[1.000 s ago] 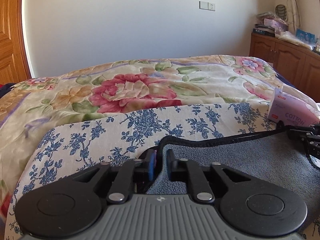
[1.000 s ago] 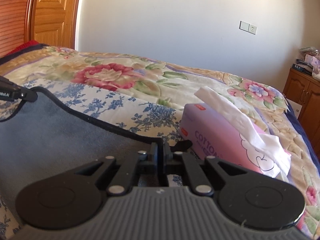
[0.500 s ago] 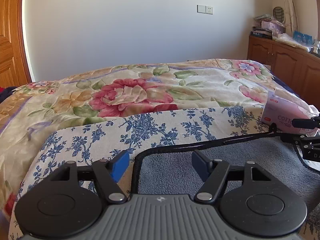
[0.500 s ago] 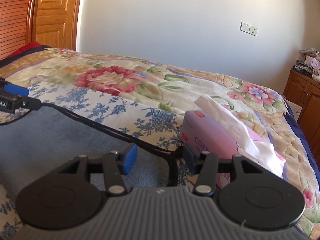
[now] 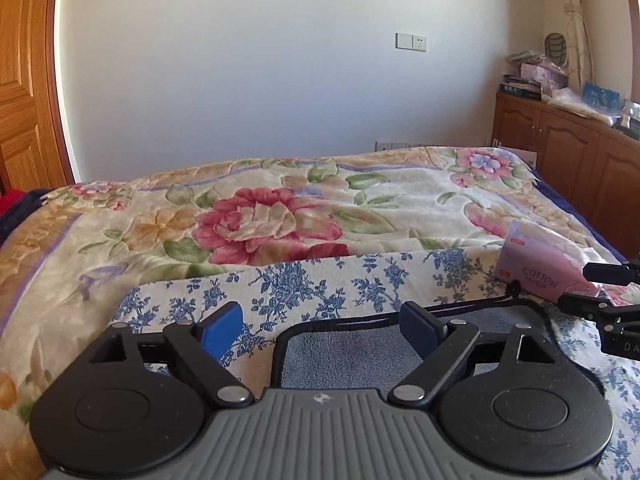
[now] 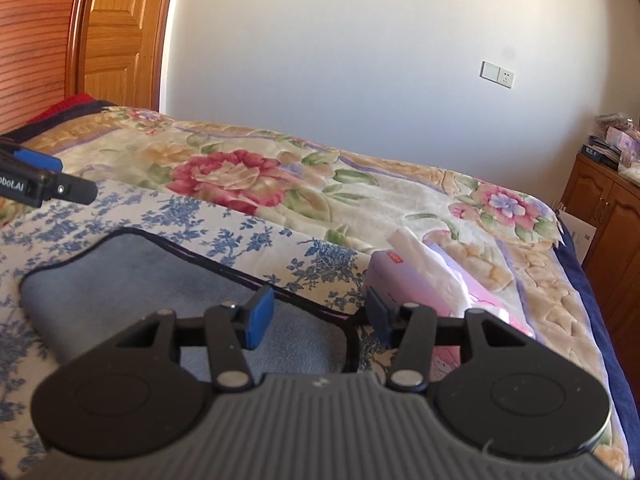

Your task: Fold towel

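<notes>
A grey-blue towel with a black hem lies flat on a blue-flowered white cloth on the bed. My left gripper is open and empty above the towel's far left corner. In the right wrist view the towel spreads to the left, and my right gripper is open and empty over its far right corner. Each gripper shows at the edge of the other's view.
A pink tissue box with a tissue sticking out stands just right of the towel; it also shows in the left wrist view. The floral bedspread stretches behind. Wooden cabinets line the right wall.
Both grippers were shut on the towel's far corners a second ago. They have let go, opened wide and lifted back a little. The towel now lies flat.
</notes>
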Tool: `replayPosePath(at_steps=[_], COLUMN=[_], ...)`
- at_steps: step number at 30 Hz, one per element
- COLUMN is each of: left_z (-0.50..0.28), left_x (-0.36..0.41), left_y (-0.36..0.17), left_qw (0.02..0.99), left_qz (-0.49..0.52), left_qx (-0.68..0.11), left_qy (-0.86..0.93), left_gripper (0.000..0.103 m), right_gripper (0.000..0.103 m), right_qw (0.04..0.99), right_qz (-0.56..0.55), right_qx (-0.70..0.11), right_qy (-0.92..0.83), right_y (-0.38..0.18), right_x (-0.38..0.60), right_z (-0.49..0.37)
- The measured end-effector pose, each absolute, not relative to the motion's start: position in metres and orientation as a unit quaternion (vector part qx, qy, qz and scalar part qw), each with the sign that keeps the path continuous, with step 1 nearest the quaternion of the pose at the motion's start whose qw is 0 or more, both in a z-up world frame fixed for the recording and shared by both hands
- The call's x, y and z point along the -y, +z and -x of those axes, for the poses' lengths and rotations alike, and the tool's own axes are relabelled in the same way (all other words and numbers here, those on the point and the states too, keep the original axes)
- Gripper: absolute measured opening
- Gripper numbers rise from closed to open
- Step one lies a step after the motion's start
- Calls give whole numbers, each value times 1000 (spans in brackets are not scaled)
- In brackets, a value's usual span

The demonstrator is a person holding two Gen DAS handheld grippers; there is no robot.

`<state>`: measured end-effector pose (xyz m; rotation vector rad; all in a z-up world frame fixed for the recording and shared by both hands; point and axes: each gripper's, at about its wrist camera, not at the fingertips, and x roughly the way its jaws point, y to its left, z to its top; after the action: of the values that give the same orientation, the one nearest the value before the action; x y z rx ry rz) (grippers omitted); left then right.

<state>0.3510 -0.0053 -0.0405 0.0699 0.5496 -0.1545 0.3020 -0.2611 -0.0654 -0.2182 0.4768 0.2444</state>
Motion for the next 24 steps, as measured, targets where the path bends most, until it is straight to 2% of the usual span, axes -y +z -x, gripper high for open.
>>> replayPosePath(at_steps=[24], left_z=[-277], left_x=[24], left_y=[39], left_qw=[967], left_qz=[-62], left_qx=[-229], left_qy=[-94], left_gripper=[90], right_gripper=[53], right_qw=[969], right_qz=[59], right_qx=[-213], right_qy=[109], right_y=[-12], right_x=[269], right_z=[-238])
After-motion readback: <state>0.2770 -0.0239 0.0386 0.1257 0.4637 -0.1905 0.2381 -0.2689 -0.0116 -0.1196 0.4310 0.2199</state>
